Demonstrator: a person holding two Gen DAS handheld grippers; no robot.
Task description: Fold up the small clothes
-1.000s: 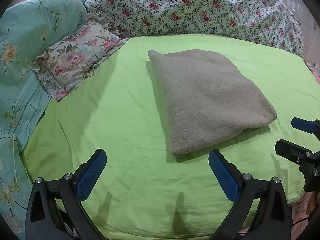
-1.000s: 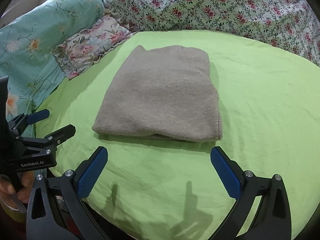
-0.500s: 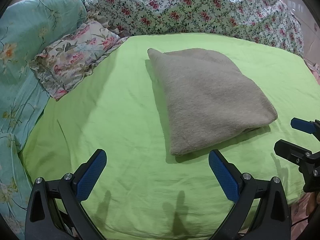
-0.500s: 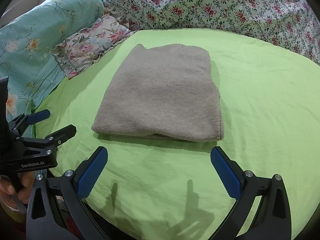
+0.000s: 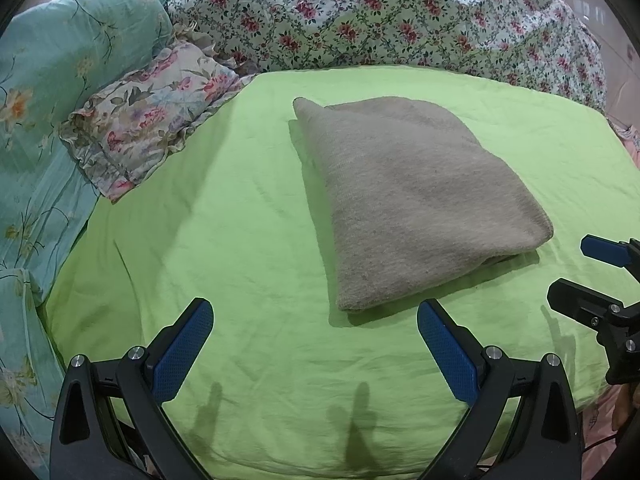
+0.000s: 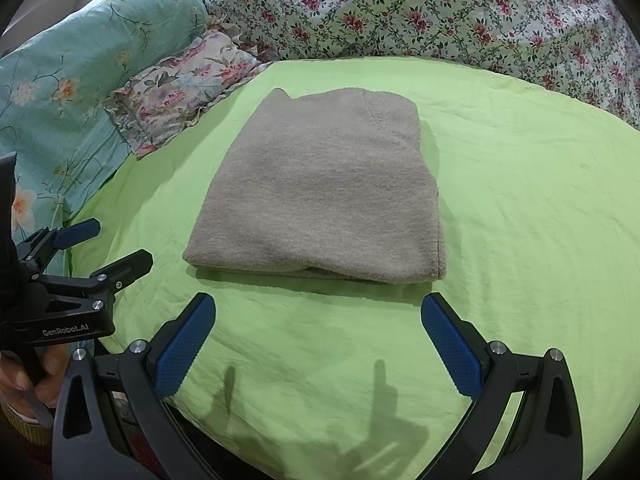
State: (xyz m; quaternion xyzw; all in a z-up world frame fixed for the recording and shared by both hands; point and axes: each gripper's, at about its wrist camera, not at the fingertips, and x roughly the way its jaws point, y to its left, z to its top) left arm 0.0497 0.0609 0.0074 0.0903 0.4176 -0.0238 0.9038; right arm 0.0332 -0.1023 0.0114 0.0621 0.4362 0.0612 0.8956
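While both tools hang spread and empty, I see the folded beige garment [image 6: 320, 196] just beyond the right tool [image 6: 318, 334], nearer it than the left tool [image 5: 314, 342].

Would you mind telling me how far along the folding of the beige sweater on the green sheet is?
It looks essentially done: the sweater lies as a compact, layered rectangle on the sheet, with no sleeves sticking out. Nothing is in hand: the left tool and right tool are both open, short of its near edge. At most a final tidy or moving it aside seems left; no other garment is visible.
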